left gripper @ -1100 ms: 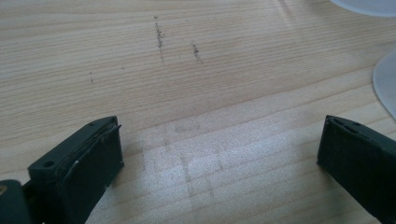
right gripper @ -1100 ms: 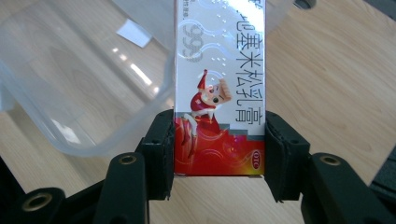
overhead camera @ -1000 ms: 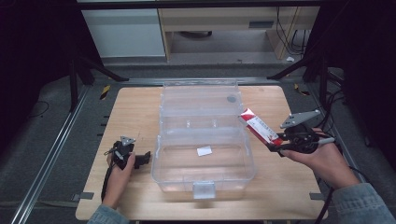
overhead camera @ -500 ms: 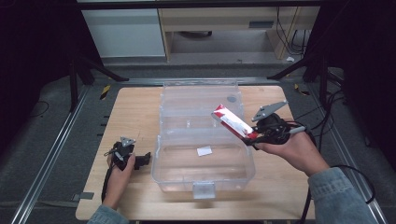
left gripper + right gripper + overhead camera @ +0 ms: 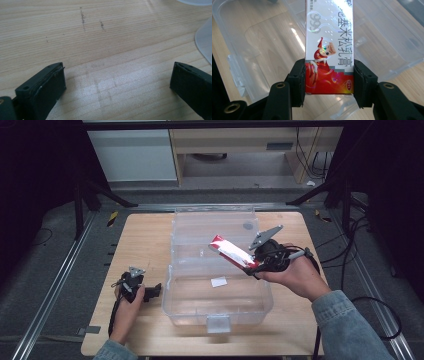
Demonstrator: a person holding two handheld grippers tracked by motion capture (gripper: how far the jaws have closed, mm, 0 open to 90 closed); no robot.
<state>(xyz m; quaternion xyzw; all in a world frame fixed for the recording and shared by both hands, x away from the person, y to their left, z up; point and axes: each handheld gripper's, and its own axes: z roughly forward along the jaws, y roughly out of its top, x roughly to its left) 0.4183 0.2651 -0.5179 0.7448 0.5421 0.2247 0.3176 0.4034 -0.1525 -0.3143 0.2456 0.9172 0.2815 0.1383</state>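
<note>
One wooden counter (image 5: 145, 240) carries one clear bin (image 5: 218, 300) with its lid open behind. One red-and-white box (image 5: 231, 252), clamped in the right claw (image 5: 253, 266), has swung in from the counter's right edge to hang over the bin, so dropping it in looks near. The left claw (image 5: 156, 290) rests wide and empty beside the bin.

A clear plastic box (image 5: 218, 285) stands open in the middle of a wooden table (image 5: 145, 235), its lid folded back behind it. The right gripper (image 5: 251, 268) holds a red and white carton (image 5: 231, 252) tilted above the box. The left gripper (image 5: 155, 291) rests on the table just beside the box's left wall. A small white label (image 5: 218, 281) lies inside the box.
</note>
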